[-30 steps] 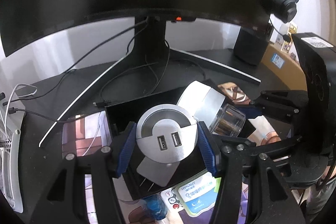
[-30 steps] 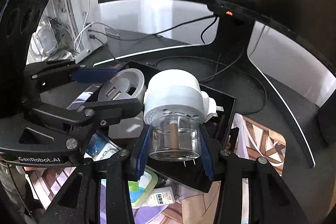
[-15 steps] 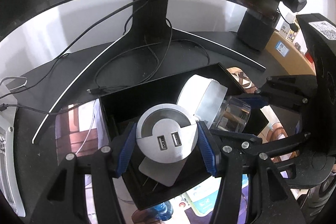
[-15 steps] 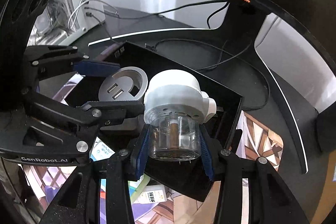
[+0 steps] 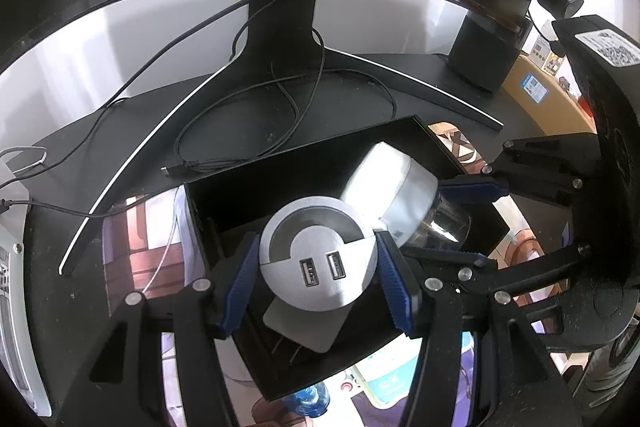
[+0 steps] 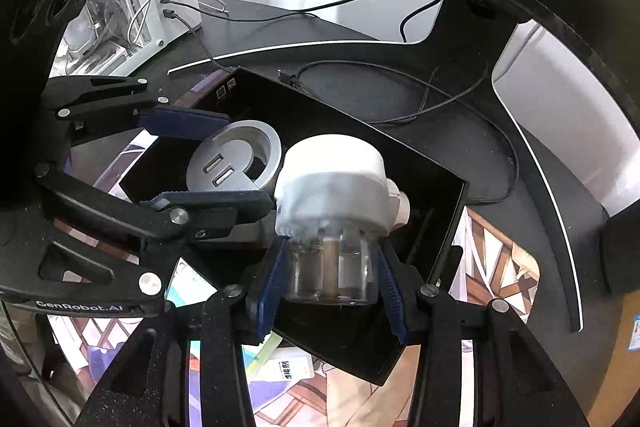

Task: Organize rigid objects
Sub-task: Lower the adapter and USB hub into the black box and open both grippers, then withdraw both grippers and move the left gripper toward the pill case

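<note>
My left gripper (image 5: pixel 318 273) is shut on a round silver USB hub (image 5: pixel 316 259) with two ports, held over an open black box (image 5: pixel 304 167). My right gripper (image 6: pixel 332 279) is shut on the clear jar end of a white-topped device (image 6: pixel 332 183), also over the black box (image 6: pixel 440 223). The two held objects sit side by side, almost touching. The hub also shows in the right wrist view (image 6: pixel 236 159), between the left gripper's blue pads (image 6: pixel 180 121). The white device shows in the left wrist view (image 5: pixel 394 187).
A curved monitor on a V-shaped stand (image 5: pixel 280 39) stands behind the box, with loose black cables (image 5: pixel 240 131) on the desk. A black speaker (image 5: pixel 482 55) is at back right, a white PC case (image 6: pixel 120 7) at the left. Small packets and a blue bottle cap (image 5: pixel 308 399) lie near the box's front.
Both grippers have moved forward and lower over the black box with their objects still held. The box now fills more of both views.
</note>
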Motion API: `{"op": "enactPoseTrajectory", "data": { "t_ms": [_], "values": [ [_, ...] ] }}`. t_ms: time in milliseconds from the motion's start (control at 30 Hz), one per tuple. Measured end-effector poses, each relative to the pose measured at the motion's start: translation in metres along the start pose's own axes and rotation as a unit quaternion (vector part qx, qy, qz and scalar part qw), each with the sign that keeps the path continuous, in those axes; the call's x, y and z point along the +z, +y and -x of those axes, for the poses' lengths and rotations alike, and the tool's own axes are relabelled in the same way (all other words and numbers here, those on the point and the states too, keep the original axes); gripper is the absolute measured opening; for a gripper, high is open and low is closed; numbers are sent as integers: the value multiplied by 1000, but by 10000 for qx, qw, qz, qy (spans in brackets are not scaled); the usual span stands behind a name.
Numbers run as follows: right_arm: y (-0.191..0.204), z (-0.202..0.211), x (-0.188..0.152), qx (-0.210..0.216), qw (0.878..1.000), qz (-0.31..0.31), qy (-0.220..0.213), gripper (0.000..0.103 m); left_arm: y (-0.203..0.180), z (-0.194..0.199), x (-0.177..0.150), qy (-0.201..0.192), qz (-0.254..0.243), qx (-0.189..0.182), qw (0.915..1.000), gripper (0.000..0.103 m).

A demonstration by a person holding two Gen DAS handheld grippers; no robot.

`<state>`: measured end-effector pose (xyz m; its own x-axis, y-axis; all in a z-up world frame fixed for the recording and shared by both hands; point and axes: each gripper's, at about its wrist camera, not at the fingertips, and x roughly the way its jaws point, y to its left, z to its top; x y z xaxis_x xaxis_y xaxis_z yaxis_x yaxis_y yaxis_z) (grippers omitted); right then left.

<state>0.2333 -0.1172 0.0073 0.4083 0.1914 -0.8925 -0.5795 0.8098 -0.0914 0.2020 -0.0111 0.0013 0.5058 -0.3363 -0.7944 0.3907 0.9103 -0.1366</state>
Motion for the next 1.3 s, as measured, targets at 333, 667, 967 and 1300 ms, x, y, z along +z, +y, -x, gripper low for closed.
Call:
{"op": "enactPoseTrajectory", "data": {
  "t_ms": [333,667,967,1300],
  "values": [
    [-4,5,-4,67,9999,-121,-61,51,2,4,-1,-72,32,-114,9999,59],
    [-7,37,-21,58,9977,-355,-581,63,-11,40,-9,-534,-86,-54,9985,66],
    [6,75,-54,144,9884,-492,-1432,64,-12,75,-40,-1158,-73,107,9932,67],
    [29,91,-90,107,9763,-564,-2087,71,-13,86,-84,-1670,-12,345,9854,71]
  ]
}}
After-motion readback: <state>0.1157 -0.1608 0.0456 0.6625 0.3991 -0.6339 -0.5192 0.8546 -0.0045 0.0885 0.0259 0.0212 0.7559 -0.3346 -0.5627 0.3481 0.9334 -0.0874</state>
